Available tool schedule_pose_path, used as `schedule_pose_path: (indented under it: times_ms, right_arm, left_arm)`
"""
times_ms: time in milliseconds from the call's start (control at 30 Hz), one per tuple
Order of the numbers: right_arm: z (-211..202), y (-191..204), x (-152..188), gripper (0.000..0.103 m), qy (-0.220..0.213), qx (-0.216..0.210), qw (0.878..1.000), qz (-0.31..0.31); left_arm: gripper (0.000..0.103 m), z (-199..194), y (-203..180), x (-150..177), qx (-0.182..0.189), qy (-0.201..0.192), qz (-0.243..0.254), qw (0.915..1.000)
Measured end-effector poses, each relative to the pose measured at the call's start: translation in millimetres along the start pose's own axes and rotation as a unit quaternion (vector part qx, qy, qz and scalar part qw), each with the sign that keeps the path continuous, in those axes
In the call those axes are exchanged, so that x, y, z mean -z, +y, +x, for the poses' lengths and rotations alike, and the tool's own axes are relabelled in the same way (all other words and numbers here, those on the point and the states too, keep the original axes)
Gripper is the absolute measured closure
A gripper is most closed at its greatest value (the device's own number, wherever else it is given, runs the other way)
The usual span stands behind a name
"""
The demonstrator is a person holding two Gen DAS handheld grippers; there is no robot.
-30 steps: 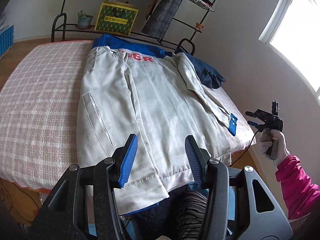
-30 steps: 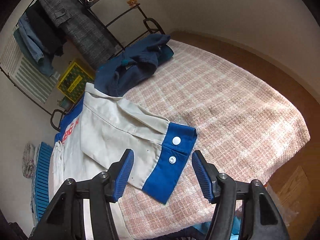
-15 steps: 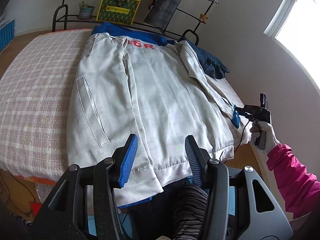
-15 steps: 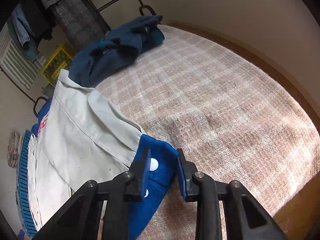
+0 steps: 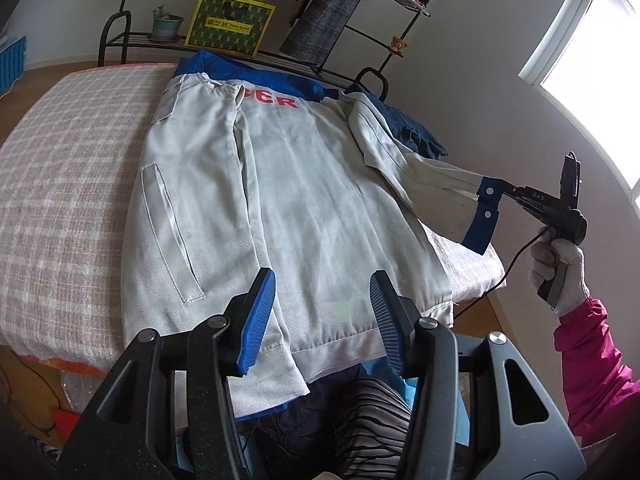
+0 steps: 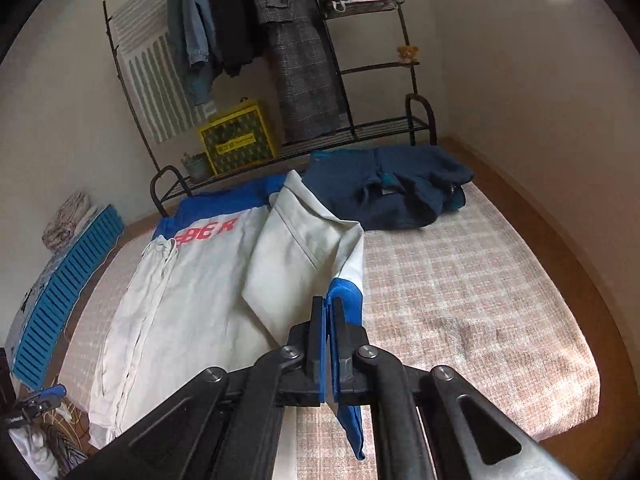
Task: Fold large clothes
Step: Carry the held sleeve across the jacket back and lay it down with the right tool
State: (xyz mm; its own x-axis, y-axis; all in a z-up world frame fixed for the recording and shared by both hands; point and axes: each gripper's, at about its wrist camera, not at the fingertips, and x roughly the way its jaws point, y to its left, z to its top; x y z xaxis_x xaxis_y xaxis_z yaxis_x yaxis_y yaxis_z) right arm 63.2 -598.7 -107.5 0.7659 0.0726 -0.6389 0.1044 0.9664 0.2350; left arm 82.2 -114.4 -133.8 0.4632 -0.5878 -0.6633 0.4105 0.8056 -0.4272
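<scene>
On the bed (image 5: pixel 60 168) lies our jacket (image 5: pixel 280 200), spread flat. Our right tongs (image 6: pixel 327 344) are clamped on the blue cuff (image 6: pixel 346 292), sleeve lifted; our left tongs (image 5: pixel 320 316) gape above the hem. We judge the cloth light, limp; stiffer cuffs and hem suit gripping.

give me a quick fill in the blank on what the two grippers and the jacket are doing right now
1. The right gripper is shut on the jacket's blue ____.
2. The left gripper is ____, holding nothing, over the jacket hem.
3. The letters printed on the jacket are ____ in colour.
4. The dark blue garment lies on the ____.

Missing words: cuff; open; red; bed
</scene>
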Motion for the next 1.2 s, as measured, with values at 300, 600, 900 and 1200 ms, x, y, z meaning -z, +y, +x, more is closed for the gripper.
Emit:
schedule_pose_path:
  times_ms: [300, 600, 900, 1200]
  right_arm:
    - [11.9, 172.3, 26.5, 0.103, 0.038, -0.155, 0.975, -0.152]
    - [85.1, 262.3, 91.5, 0.103, 0.144, -0.213, 0.934, -0.247]
    - [72.0, 204.0, 97.1, 0.061, 0.165, -0.278, 0.93, -0.177]
    - [139.2, 54.5, 43.7, 0.054, 0.166, -0.192, 0.967, 0.034]
  left_arm:
    - [0.053, -15.7, 29.6, -1.7, -0.018, -0.021, -0.035, 0.999]
    - [0.053, -23.9, 69.9, -2.1, -0.036, -0.031, -0.089, 0.9949]
    - [0.038, 14.9, 67.1, -12.5, 0.002, 0.002, -0.093, 0.9956]
    - [0.037, 74.0, 6.6, -3.3, 0.075, 0.093, -0.062, 0.9909]
